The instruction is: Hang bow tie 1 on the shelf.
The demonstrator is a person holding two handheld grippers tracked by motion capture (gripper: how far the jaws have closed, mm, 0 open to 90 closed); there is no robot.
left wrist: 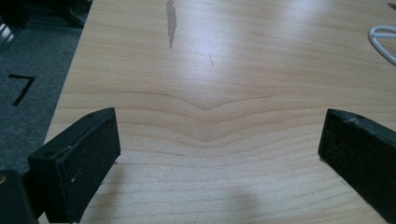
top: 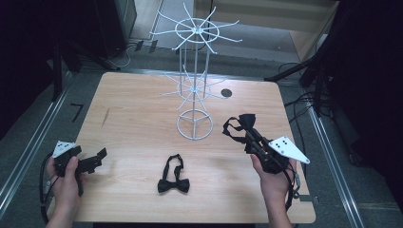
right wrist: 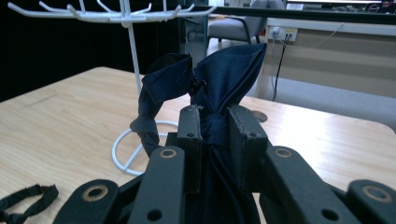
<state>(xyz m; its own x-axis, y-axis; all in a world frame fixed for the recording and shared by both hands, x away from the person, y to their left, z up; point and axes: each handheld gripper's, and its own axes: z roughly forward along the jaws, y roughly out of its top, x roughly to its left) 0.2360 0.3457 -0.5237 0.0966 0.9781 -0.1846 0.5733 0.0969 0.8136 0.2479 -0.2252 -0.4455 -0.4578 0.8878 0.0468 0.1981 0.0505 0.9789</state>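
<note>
The right gripper (top: 247,135), clamped on the knot of a dark bow tie (top: 242,124), holds it just off the wooden table (top: 138,118), right of the white wire rack (top: 195,71). A 2nd bow tie (top: 173,180) lies flat near the front edge, between both hands. At near left, the left gripper (left wrist: 219,140) rests with jaws wide apart, nothing between them

I see open bench (top: 133,118) on the left, ahead of my left claw (top: 97,159). The white wire rack (top: 195,95) stands mid-bench, its arms spreading at two heights. A bow tie (top: 174,179) lies near, between my hands.
</note>
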